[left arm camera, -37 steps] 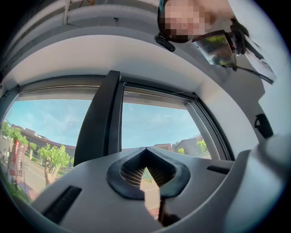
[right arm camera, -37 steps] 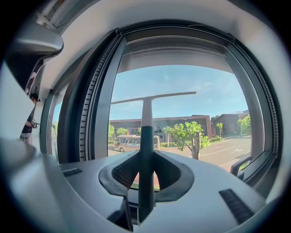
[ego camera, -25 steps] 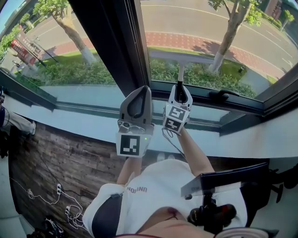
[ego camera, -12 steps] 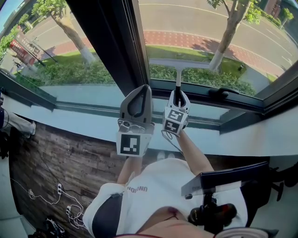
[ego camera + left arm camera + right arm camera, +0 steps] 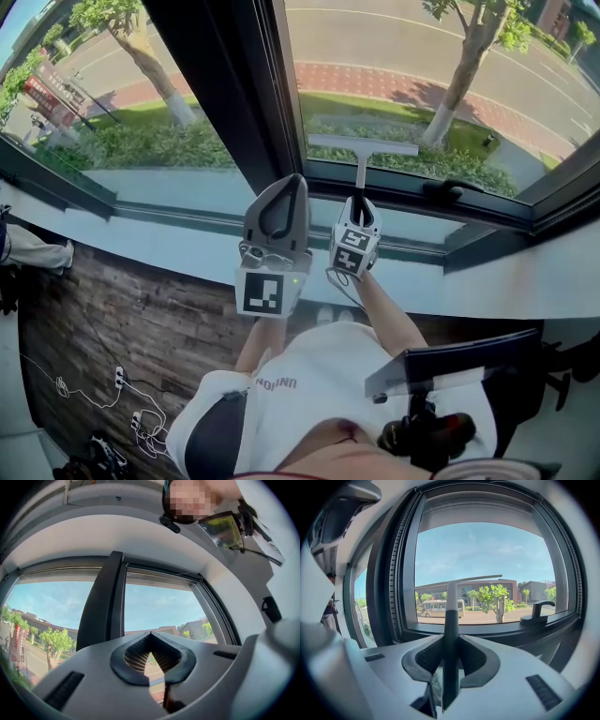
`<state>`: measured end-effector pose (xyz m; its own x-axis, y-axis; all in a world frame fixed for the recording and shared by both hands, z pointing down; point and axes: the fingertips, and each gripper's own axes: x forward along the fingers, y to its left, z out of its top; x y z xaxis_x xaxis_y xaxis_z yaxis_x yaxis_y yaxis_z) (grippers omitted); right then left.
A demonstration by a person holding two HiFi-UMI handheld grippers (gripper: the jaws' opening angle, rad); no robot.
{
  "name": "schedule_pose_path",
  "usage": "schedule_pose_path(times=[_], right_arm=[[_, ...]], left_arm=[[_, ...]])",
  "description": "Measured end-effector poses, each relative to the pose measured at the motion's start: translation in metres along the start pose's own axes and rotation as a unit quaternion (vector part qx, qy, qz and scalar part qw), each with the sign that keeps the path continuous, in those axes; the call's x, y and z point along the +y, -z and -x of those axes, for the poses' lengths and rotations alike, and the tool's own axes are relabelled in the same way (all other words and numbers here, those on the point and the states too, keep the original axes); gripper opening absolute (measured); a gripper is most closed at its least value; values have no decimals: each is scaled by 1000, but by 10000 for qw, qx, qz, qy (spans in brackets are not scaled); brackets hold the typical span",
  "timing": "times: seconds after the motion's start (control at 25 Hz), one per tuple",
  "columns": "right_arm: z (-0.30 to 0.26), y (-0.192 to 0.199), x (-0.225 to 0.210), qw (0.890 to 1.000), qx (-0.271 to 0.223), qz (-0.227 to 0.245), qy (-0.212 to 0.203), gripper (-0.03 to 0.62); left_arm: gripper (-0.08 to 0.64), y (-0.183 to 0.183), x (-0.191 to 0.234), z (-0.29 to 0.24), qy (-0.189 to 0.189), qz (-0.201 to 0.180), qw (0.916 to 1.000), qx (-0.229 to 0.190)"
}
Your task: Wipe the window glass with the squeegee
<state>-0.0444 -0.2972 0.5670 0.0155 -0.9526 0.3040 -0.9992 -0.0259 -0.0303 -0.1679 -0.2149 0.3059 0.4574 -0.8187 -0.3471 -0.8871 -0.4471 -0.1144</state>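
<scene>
The right gripper (image 5: 359,208) has its jaws closed on the dark handle of the squeegee (image 5: 362,150). In the right gripper view, the handle runs straight up the middle between the pads, held near its lower end. The squeegee stands upright. Its pale crossbar lies level against the window glass (image 5: 422,56) just above the lower frame, in the upper centre of the head view. The black window latch (image 5: 448,190) is off to its right.

The left gripper (image 5: 281,187) hangs beside it at centre frame, in front of the dark mullion (image 5: 225,94). Its jaws are together with nothing between them.

The tool looks light and stiff, a thin shaft with a wide head. Only the rubber edge is likely to give, and it should slide easily on the glass. Held so low on a narrow, smooth handle, the wide blade has leverage to twist in the jaws. Firm, square pressure would probably suit it better than force. The pane should tolerate the pressure, though the latch could snag the blade's right end.
</scene>
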Motion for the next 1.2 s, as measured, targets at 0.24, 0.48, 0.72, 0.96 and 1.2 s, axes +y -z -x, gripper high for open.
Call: schedule_pose_path(times=[0.24, 0.48, 0.72, 0.96, 1.2], right_arm=[[-2, 21, -2, 9996, 252, -86, -50, 100], [-7, 44, -4, 9986, 516, -107, -83, 100], [-6, 52, -1, 9968, 692, -331, -237, 100], [-8, 62, -3, 9953, 845, -380, -268, 100], [-9, 70, -3, 9936, 989, -436, -329, 100]], left_arm=[[-5, 0, 0, 3, -12, -15, 10000, 30], [-6, 0, 1, 4, -37, -39, 10000, 44], [-6, -2, 0, 3, -19, -66, 10000, 72], [-6, -2, 0, 3, -35, -63, 10000, 55], [-5, -4, 0, 4, -41, -79, 9999, 65]])
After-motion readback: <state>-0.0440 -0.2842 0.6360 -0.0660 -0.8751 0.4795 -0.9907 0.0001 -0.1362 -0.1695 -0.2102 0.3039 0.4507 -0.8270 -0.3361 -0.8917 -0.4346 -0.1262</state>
